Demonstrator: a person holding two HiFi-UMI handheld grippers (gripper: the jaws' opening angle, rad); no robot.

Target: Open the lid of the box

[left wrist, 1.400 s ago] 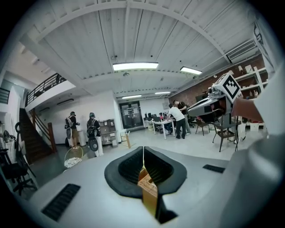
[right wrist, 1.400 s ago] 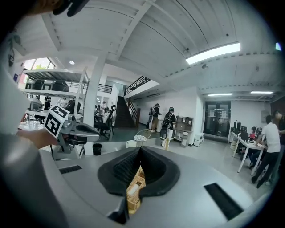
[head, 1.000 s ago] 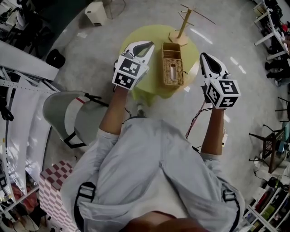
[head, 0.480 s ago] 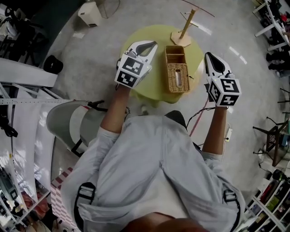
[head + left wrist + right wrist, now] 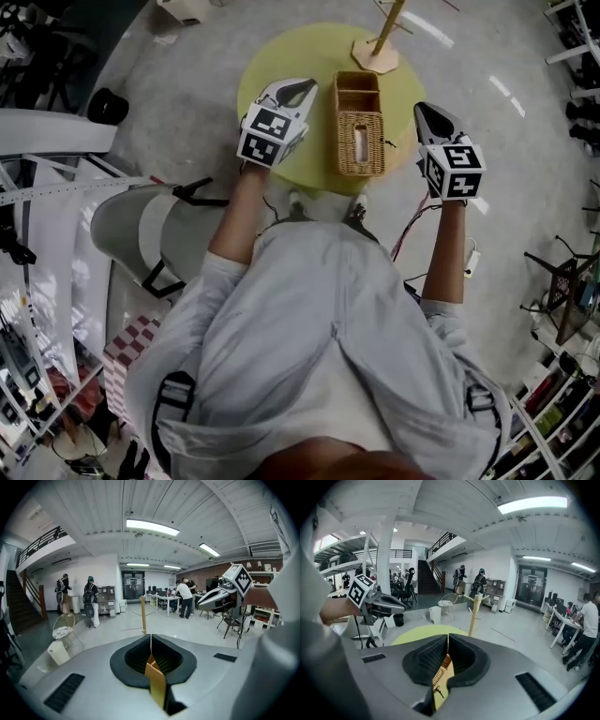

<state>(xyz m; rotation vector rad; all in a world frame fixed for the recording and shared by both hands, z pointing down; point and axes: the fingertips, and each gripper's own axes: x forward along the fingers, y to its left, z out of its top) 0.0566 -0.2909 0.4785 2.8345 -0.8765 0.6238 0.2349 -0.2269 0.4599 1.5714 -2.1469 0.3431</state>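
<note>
A long wicker box [image 5: 359,124] lies on the round yellow-green table [image 5: 281,56]. Its near half carries a woven lid with an oval slot; its far half is an open compartment. My left gripper [image 5: 305,87] hovers just left of the box, jaws shut and empty. My right gripper [image 5: 422,110] hangs at the table's right edge, right of the box, also shut on nothing. In the left gripper view the pads meet at the left gripper [image 5: 150,637], with a strip of the box [image 5: 157,681] below. In the right gripper view the right gripper [image 5: 448,638] is shut above wicker [image 5: 439,677].
A wooden stand [image 5: 380,42] rises at the table's far edge behind the box. A grey chair [image 5: 141,234] stands at the left by my legs. Cables [image 5: 412,225] trail on the floor at the right. People stand far off in the hall [image 5: 89,602].
The person has stepped closer, so the table and box now sit between the two grippers. The right gripper has come in nearer the box. Both stay shut.
</note>
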